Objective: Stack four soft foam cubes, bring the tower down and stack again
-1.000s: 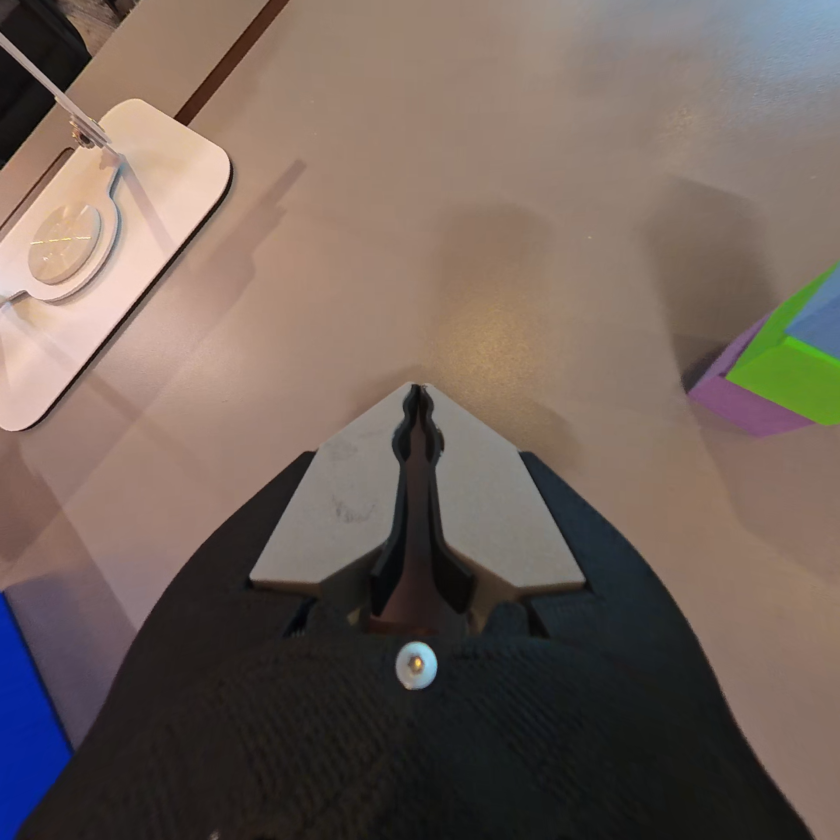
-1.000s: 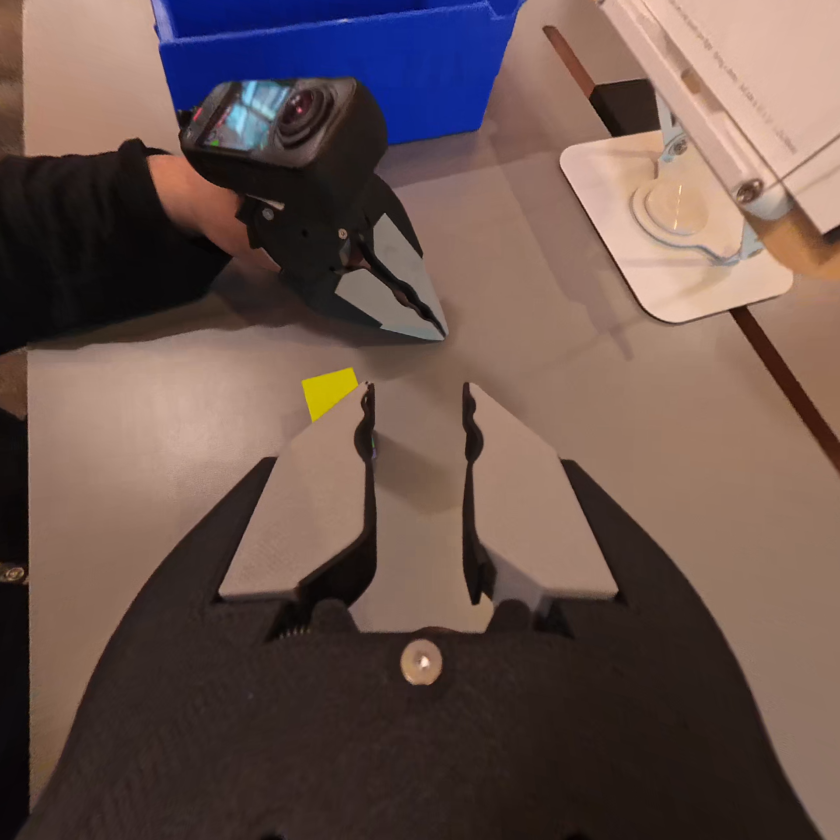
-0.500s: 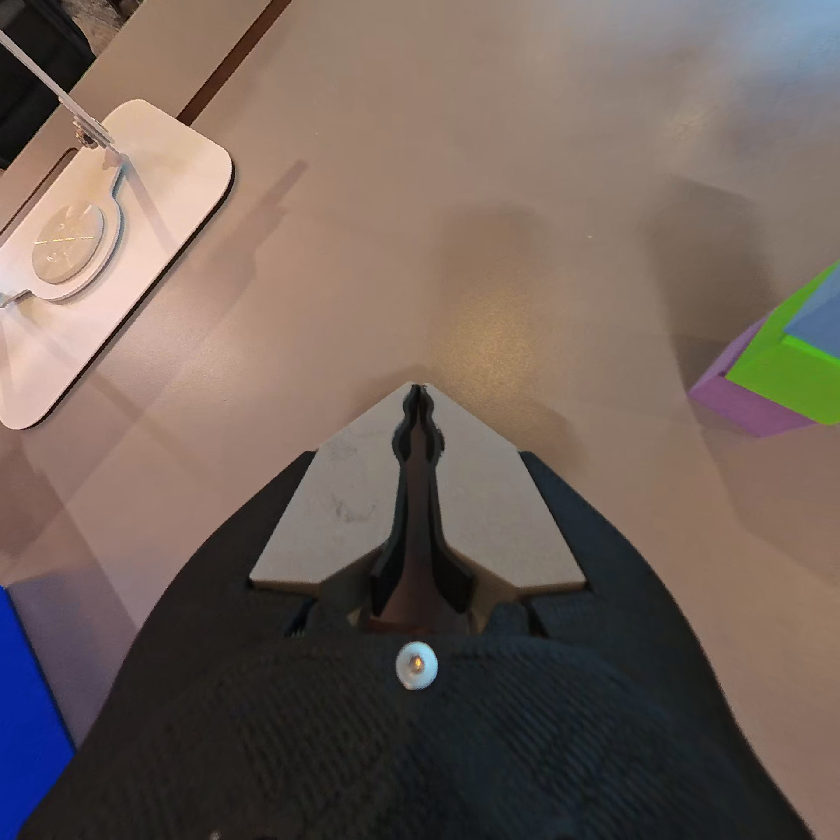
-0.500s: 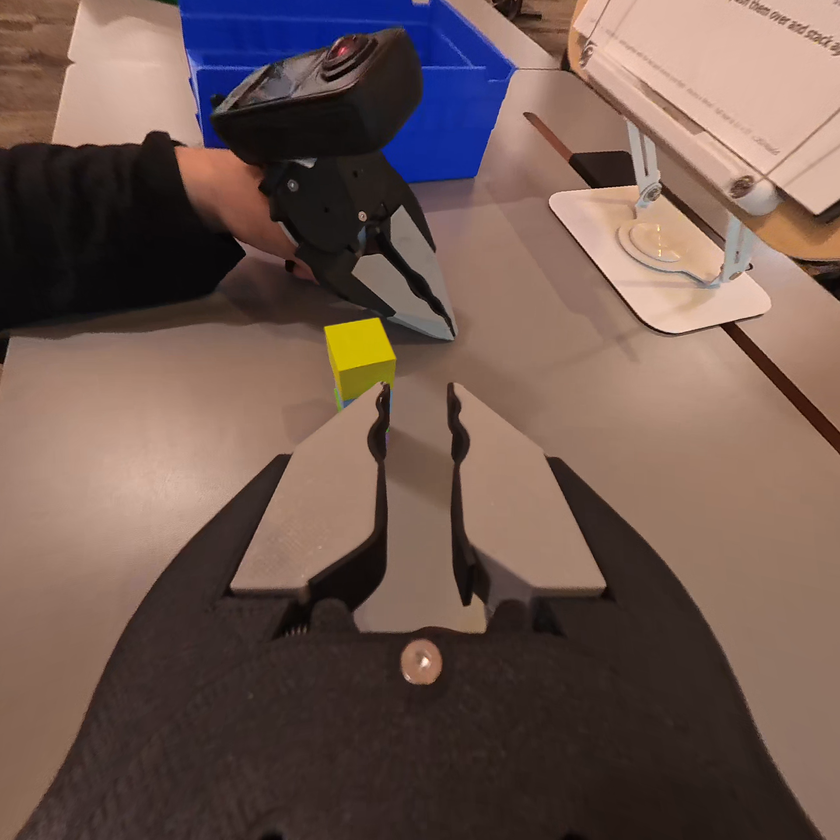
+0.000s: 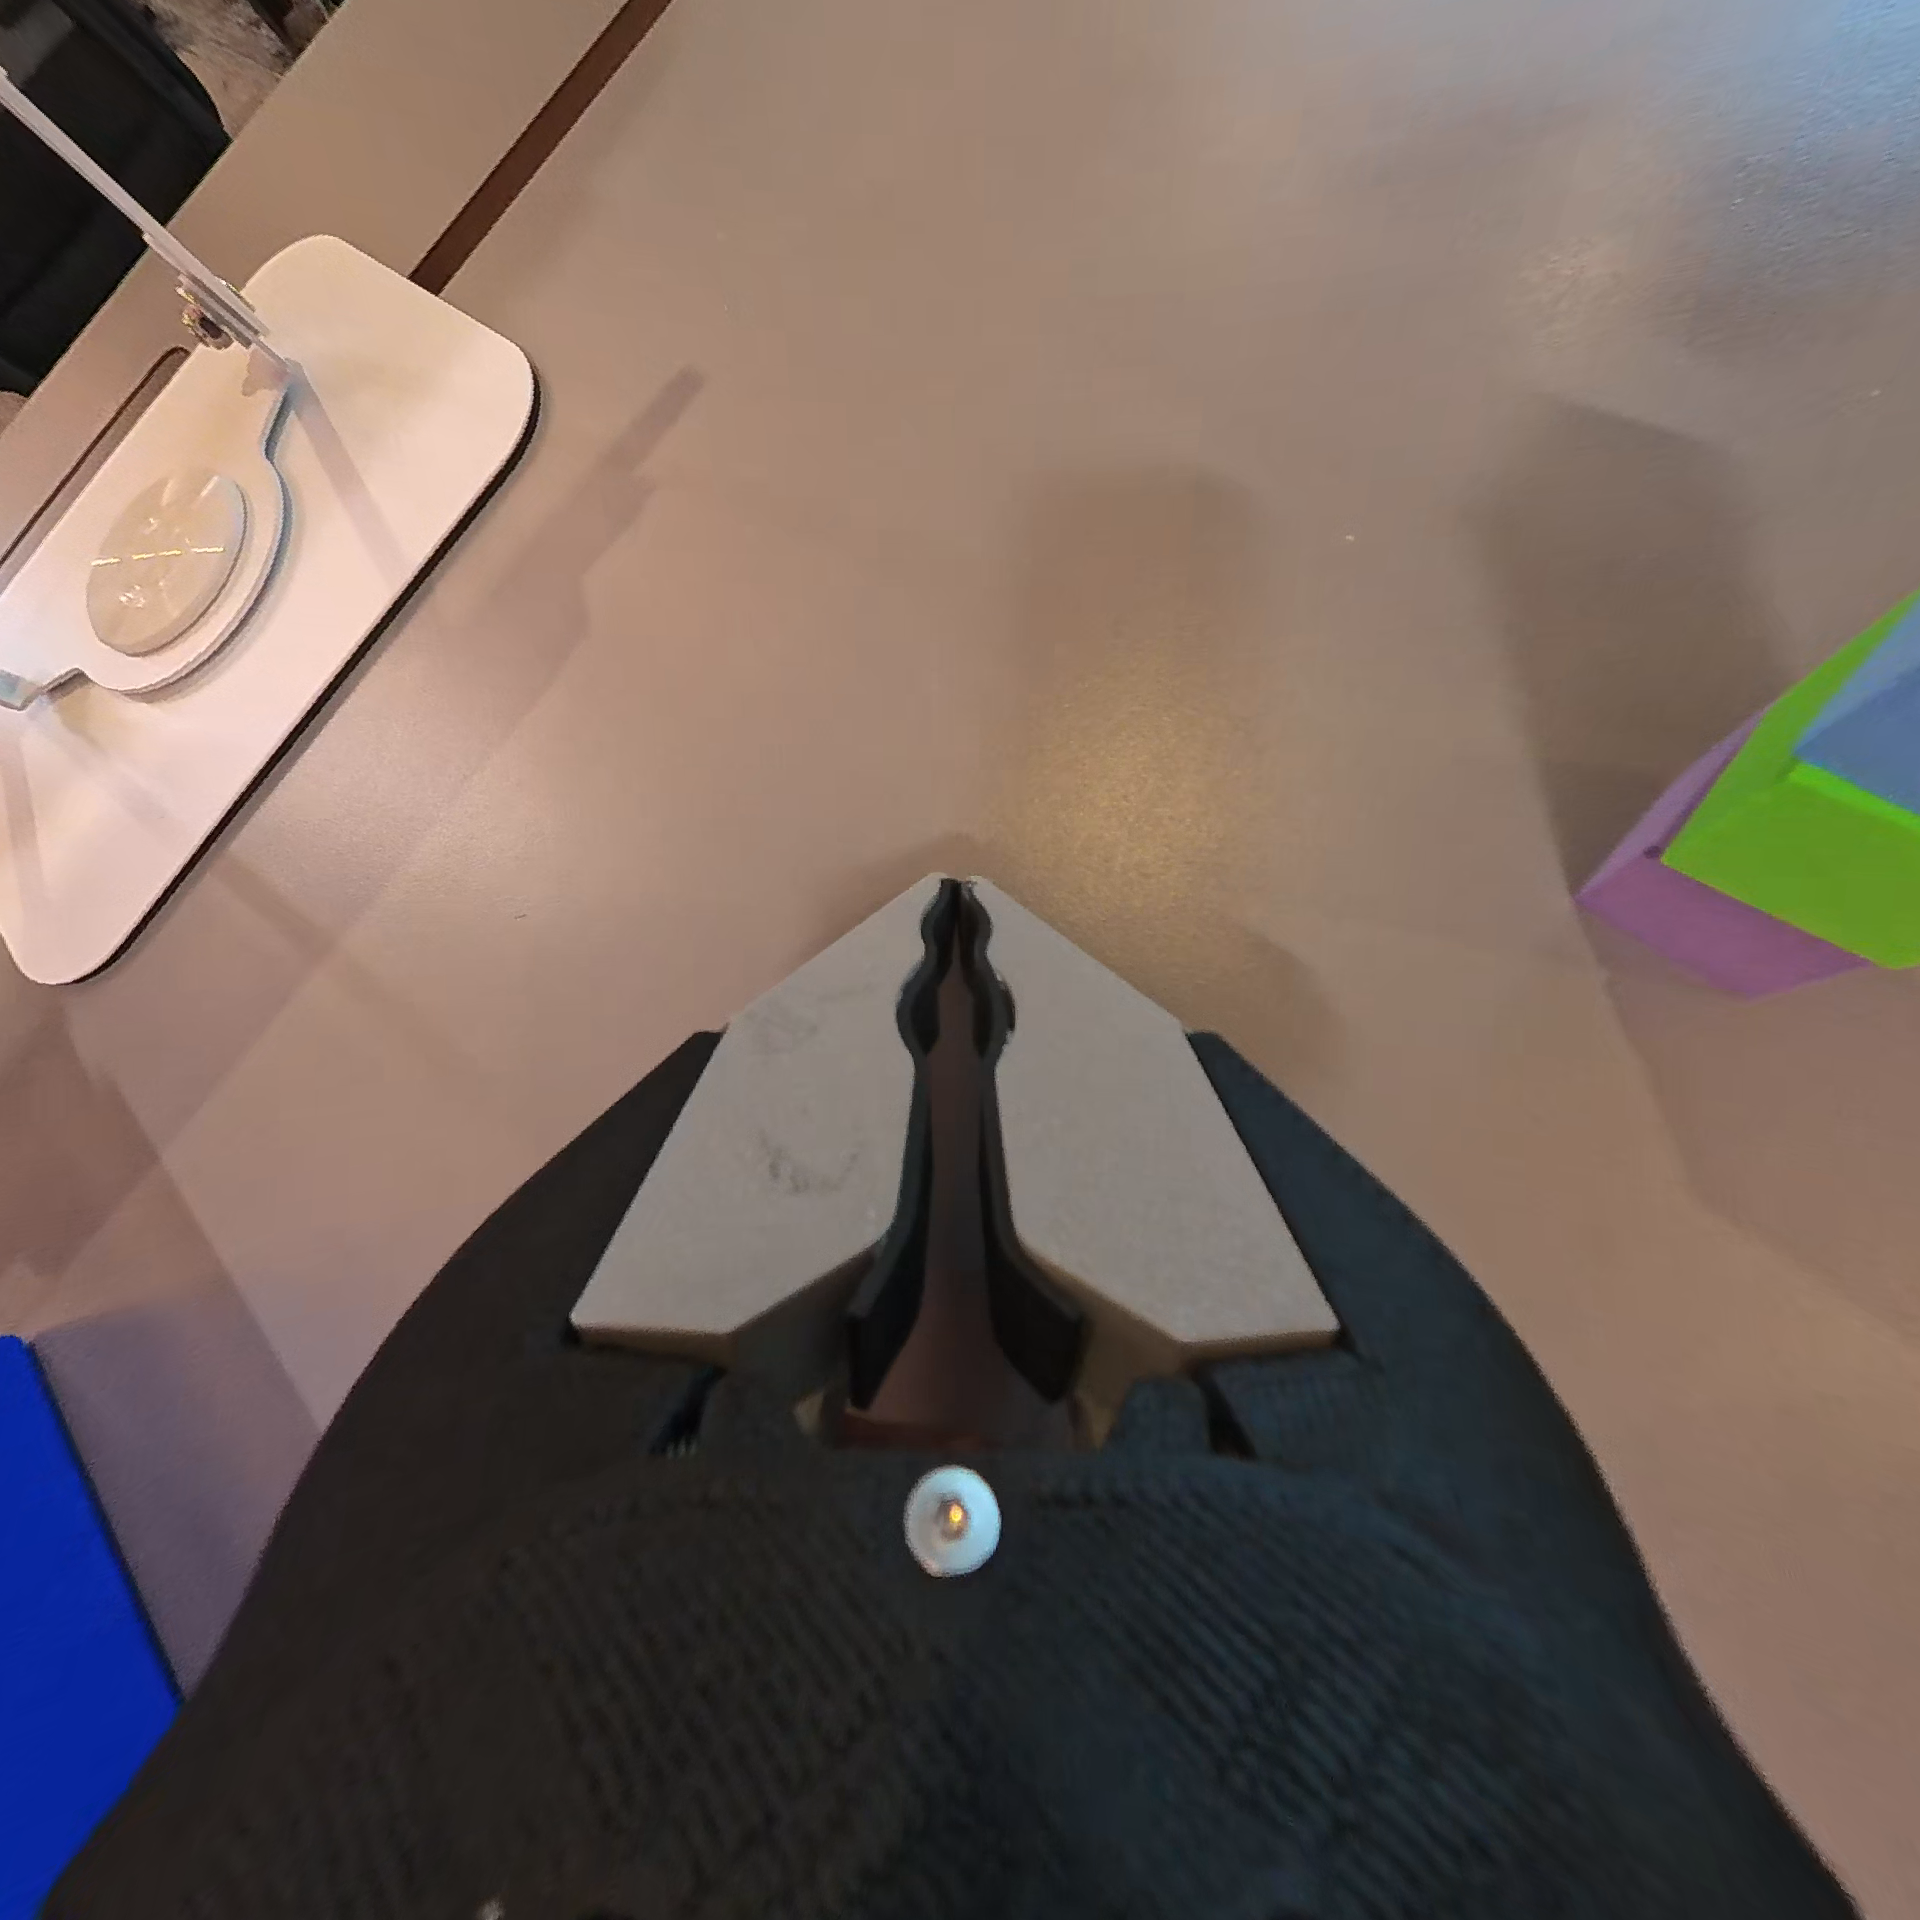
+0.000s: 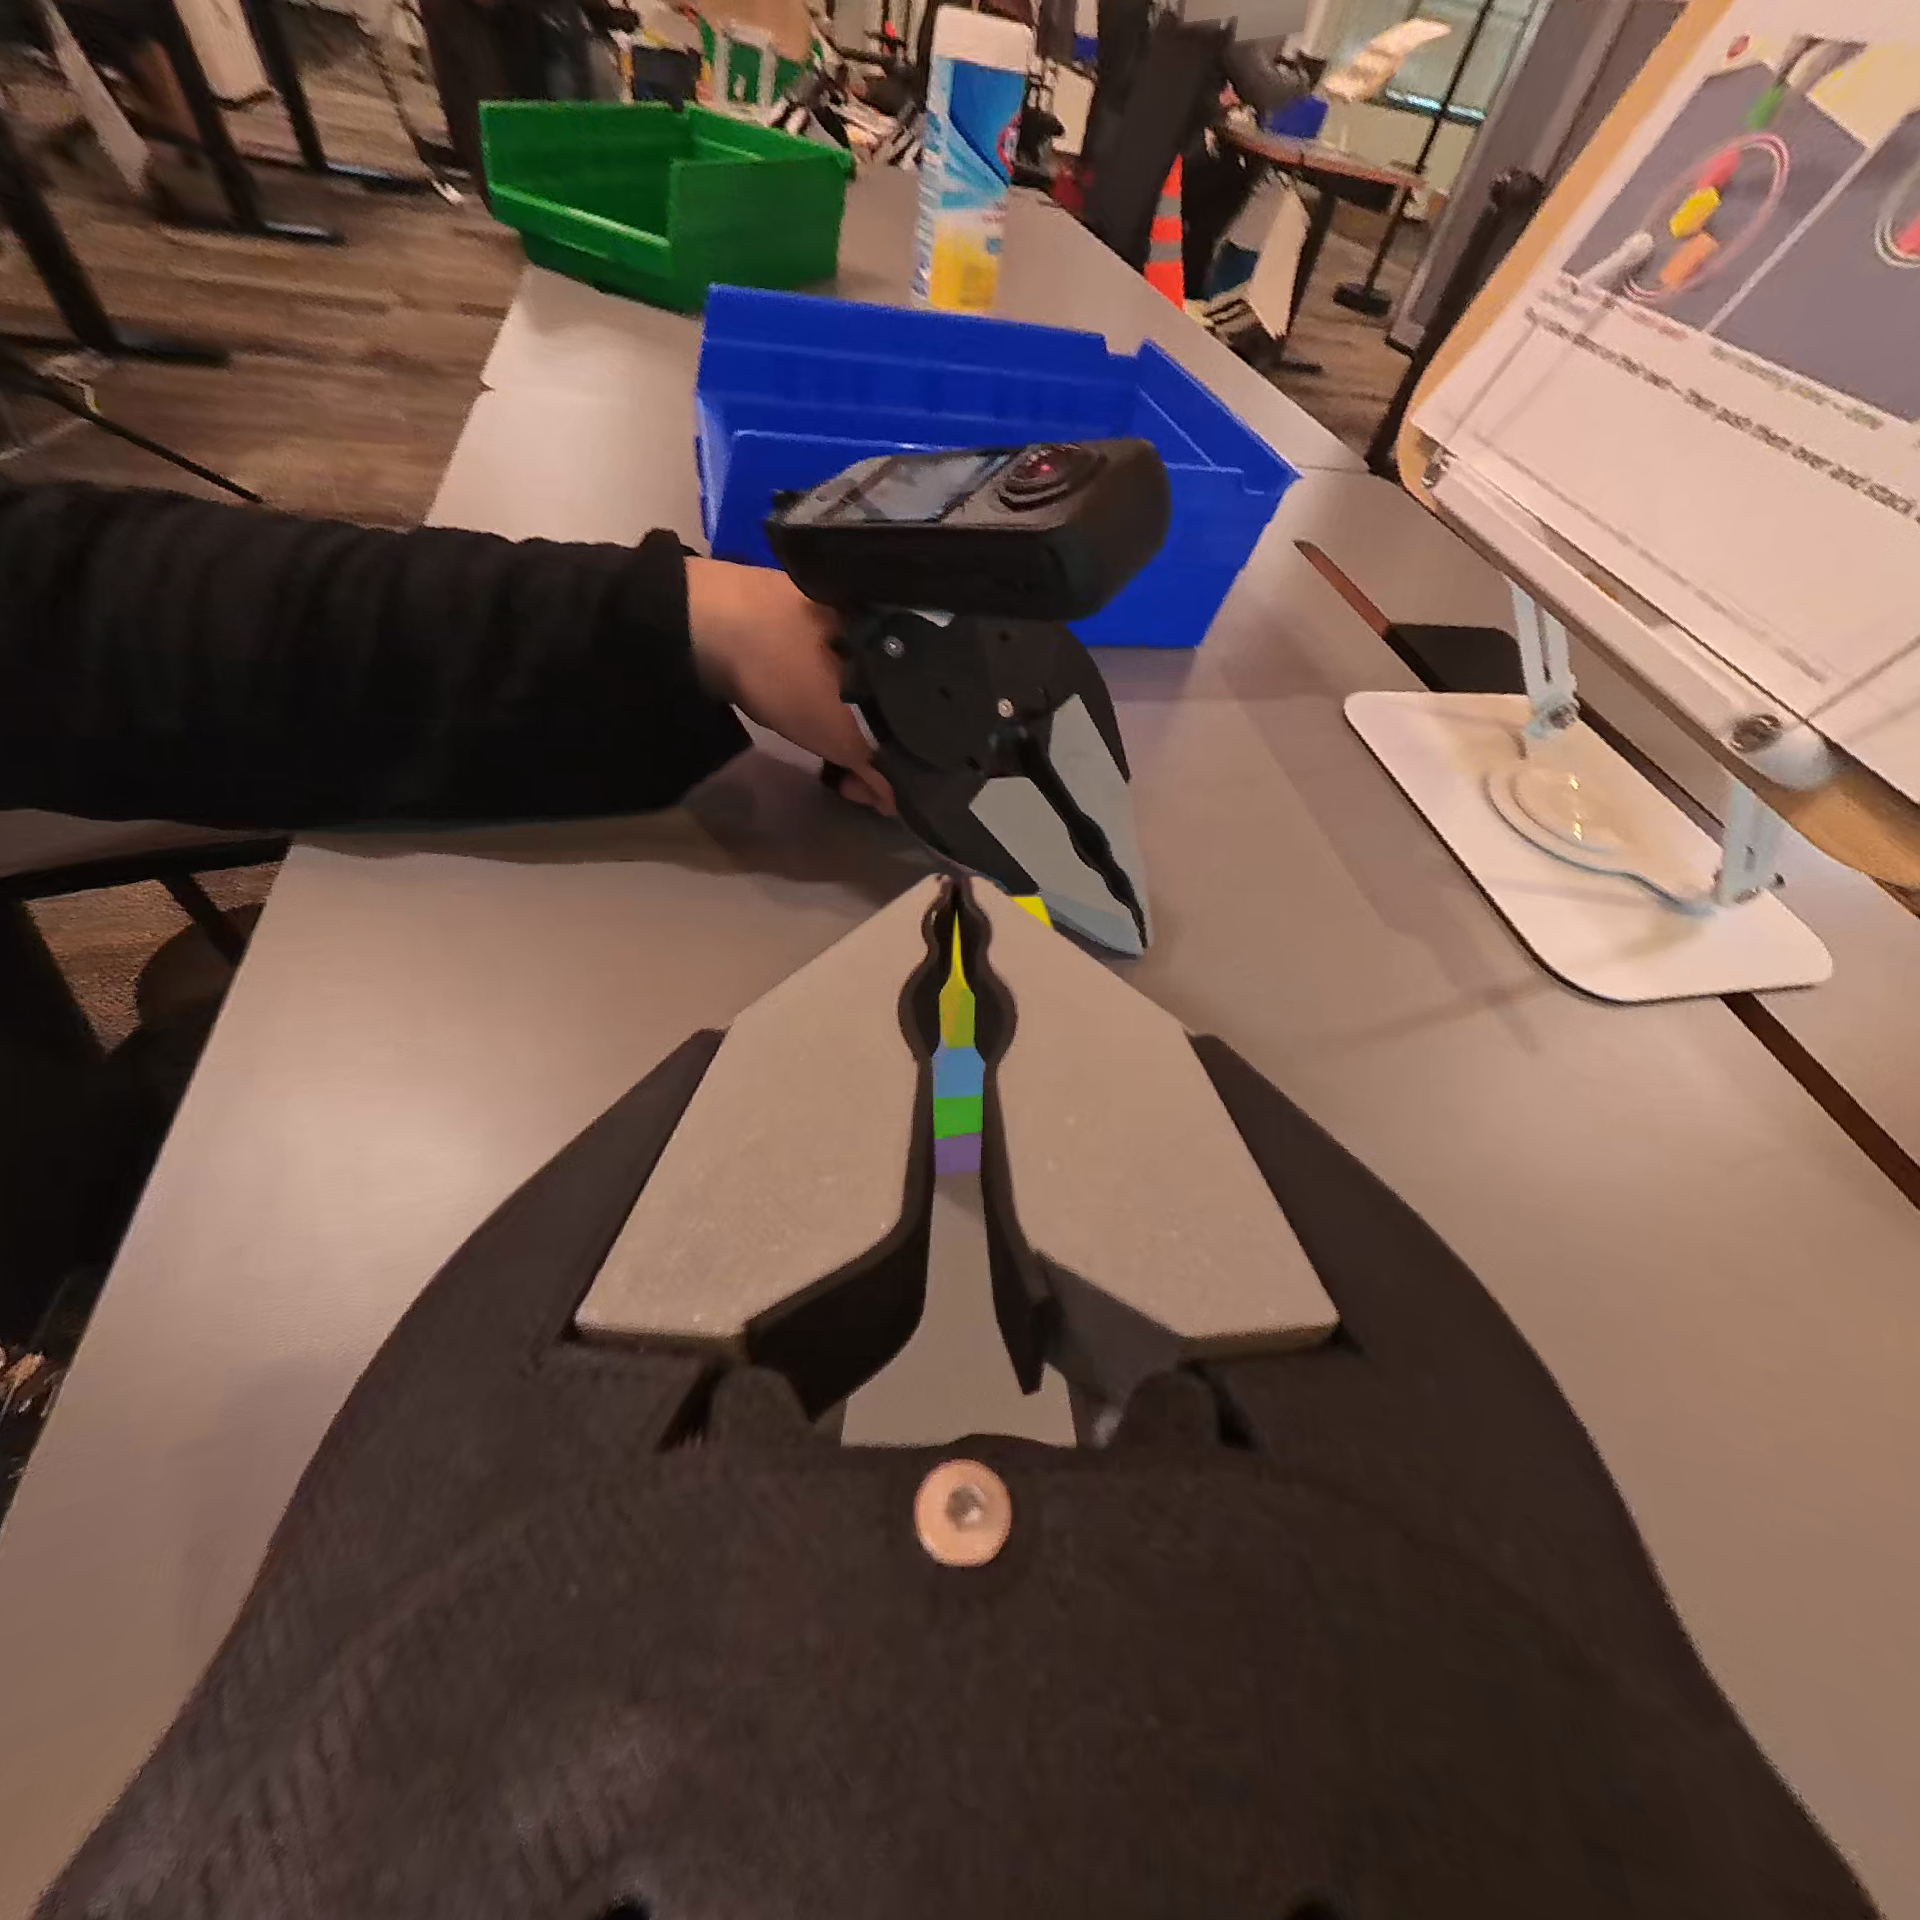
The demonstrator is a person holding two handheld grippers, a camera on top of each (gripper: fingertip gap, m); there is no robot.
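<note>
The tower of four foam cubes stands on the grey desk. From the bottom it goes purple cube, green cube, blue cube and yellow cube on top. In the right wrist view it shows only through the narrow slit of the right claw, beyond its tips. The two fingers of this claw meet at the tips and hold nothing.

The left claw is just beyond the tower and a little to the right of it. A hand with a black sleeve holds it, tips pointing down to the desk. Its fingers are also pressed together, with nothing between them. In the left wrist view, the left claw has the stack far to its right at the edge of the picture; there the purple cube, the green cube and the blue cube are visible.

Behind the left claw sits a blue bin, and farther back a green bin and a tall canister. To the right of both claws there is a white stand base that carries a tilted board.
</note>
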